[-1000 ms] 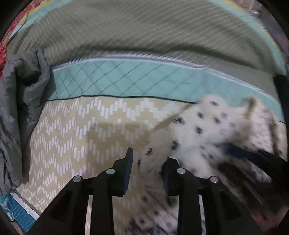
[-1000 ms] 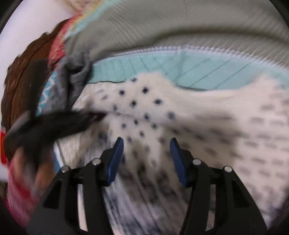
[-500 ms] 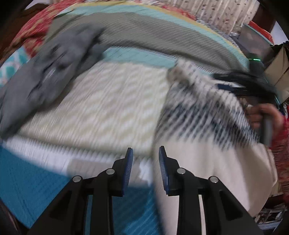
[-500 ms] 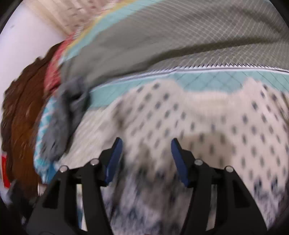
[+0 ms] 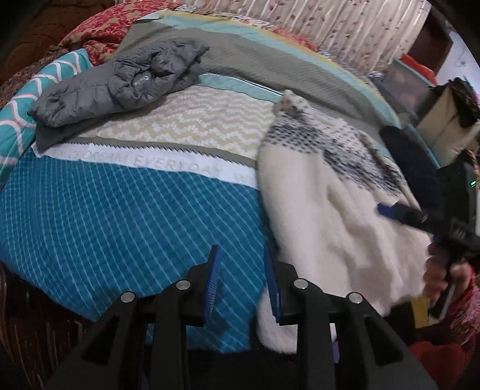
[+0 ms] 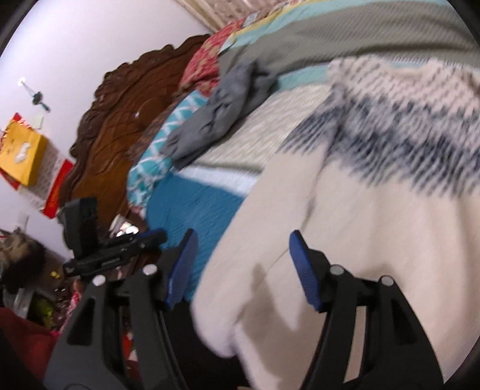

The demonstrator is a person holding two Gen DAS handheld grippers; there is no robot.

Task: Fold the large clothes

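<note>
Two grippers parted above a sweater on the bed

Two garments are seen on the bed. A cream sweater [image 5: 324,210] with a dark dotted band is spread over the right part of the bedspread [image 5: 120,210], its plain lower portion reaching to the near edge of the bed and draped slightly over it. A grey puffer jacket [image 5: 120,81] is lying crumpled toward the head of the bed, well apart from the sweater. Between the two, a broad stretch of blue and chevron-patterned quilt is left uncovered.

The left gripper [image 5: 243,279] is held over the near edge, just beside the sweater's left border; its blue pads are set narrowly apart and nothing is clamped between them. The right gripper [image 6: 243,264] is spread wide above the sweater's lower left margin, with no cloth caught. In the left wrist view it is seen at the far right, over the sweater's right side.

A carved wooden headboard [image 6: 120,120] is noted against a pale wall [image 6: 90,36]. A patterned curtain [image 5: 330,27] is noted behind the bed.
</note>
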